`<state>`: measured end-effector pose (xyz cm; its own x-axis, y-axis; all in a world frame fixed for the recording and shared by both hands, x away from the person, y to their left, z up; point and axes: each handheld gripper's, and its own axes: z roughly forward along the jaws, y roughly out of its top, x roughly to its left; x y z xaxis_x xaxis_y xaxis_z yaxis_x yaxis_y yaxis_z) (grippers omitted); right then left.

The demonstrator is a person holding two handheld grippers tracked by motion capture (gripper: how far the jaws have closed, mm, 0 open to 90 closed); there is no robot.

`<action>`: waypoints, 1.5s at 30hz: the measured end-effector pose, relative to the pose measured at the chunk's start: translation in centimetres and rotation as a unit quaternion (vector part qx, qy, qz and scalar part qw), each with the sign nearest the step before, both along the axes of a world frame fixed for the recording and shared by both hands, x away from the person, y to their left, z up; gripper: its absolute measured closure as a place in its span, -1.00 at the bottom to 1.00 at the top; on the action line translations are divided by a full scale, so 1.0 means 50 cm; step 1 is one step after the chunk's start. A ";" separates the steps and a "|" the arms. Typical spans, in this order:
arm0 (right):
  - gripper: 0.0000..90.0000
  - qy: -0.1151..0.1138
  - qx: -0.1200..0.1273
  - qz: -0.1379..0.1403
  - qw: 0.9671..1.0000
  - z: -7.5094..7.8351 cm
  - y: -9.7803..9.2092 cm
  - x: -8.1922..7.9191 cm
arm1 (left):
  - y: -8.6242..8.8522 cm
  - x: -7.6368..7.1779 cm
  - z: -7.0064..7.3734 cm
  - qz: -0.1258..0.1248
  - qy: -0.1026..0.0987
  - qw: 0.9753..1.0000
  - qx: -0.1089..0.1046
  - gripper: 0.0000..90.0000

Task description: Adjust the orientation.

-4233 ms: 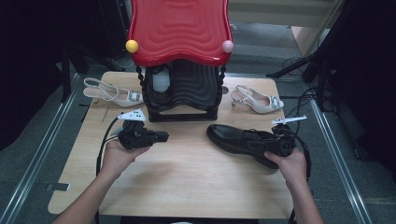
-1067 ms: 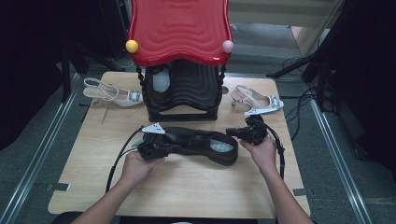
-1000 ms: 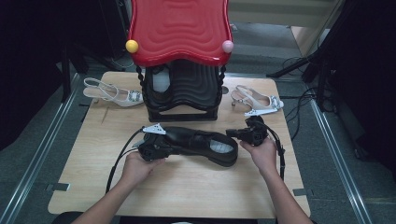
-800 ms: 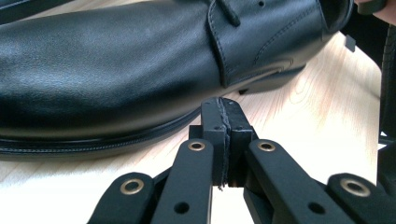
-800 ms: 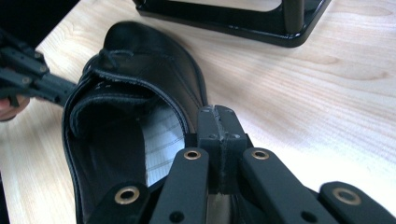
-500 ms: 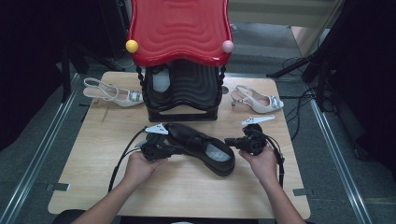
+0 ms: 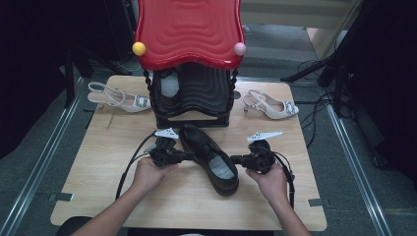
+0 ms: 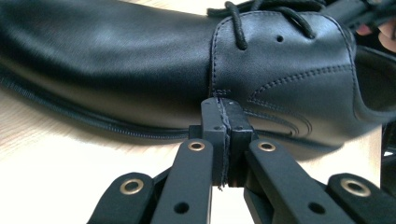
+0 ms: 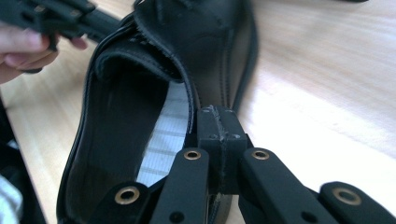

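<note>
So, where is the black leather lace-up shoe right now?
In the high view, the black leather lace-up shoe lies on the wooden table between the left tool and right tool, toe towards the black-and-red shoe rack.

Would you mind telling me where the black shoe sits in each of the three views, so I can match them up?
High view: the black shoe lies at table centre, between the left gripper and the right gripper, toe toward the red-topped rack.
Left gripper view: its side spans the upper frame, jaws closed against it.
Right gripper view: its opening is left of centre.
Shared landmark: the wooden table.
</note>
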<state>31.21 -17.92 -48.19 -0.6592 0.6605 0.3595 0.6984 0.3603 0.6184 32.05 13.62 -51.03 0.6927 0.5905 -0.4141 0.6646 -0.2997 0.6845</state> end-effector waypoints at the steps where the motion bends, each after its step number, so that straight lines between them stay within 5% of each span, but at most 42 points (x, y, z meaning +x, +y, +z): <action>1: 1.00 0.002 0.001 0.002 1.000 0.000 0.003 -0.004 | 0.001 0.001 0.000 0.003 0.002 1.000 -0.002 1.00; 12: 1.00 0.013 0.005 0.002 1.000 -0.001 0.010 -0.031 | -0.013 0.015 0.000 -0.002 -0.003 1.000 0.002 1.00; 27: 0.99 0.008 0.006 0.002 1.000 -0.002 0.004 -0.029 | -0.010 0.038 0.002 -0.002 -0.003 1.000 -0.005 0.89; 31: 0.93 0.012 -0.003 0.002 1.000 0.007 0.001 -0.026 | -0.001 0.044 0.007 -0.009 -0.005 1.000 -0.003 0.78; 45: 0.71 0.023 0.032 -0.031 0.999 0.061 -0.010 -0.034 | 0.039 0.041 0.060 -0.039 0.000 0.999 -0.015 0.48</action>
<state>29.53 -18.45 -45.12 -0.6000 0.6744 0.4302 0.7457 0.2770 0.6059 34.10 15.56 -48.05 0.7360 0.5222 -0.4308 0.6402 -0.3301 0.6937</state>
